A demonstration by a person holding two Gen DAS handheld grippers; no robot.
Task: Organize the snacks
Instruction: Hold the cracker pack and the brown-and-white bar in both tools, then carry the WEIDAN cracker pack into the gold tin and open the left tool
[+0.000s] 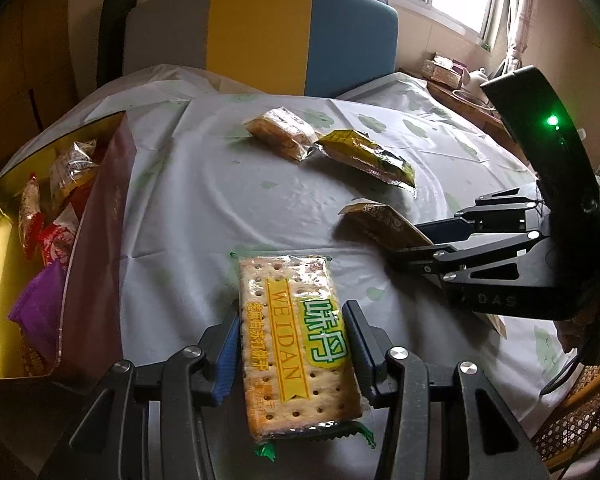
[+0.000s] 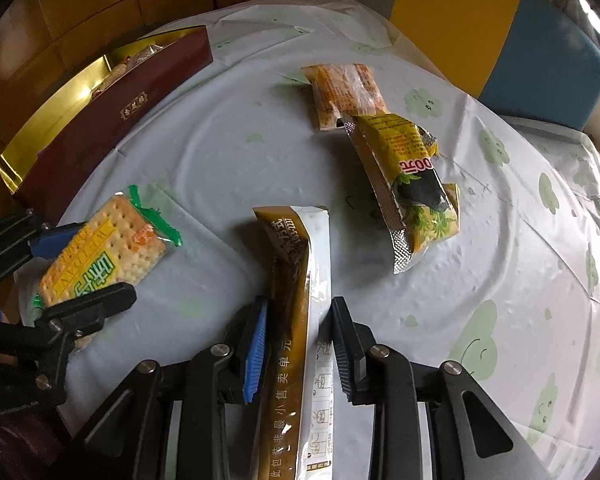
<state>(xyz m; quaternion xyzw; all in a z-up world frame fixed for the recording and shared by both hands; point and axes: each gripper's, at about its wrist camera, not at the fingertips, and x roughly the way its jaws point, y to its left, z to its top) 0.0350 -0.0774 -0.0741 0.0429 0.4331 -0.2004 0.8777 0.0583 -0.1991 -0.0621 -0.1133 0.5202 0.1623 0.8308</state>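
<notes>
The left gripper (image 1: 290, 354) pinched a clear-wrapped yellow-labelled cracker pack (image 1: 296, 344). The right gripper (image 2: 298, 344) straddled a long brown-and-white sachet (image 2: 300, 320); contact was unclear. Only the left view showed inside the gold-lined maroon box (image 1: 96, 240).

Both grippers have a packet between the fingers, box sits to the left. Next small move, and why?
Probably carry the left gripper with its cracker pack left to the open box and drop it in. The fingers look closed on the pack, and the box, already holding snacks, is right beside it. The right gripper holds a brown sachet farther from the box, so it goes second.
</notes>
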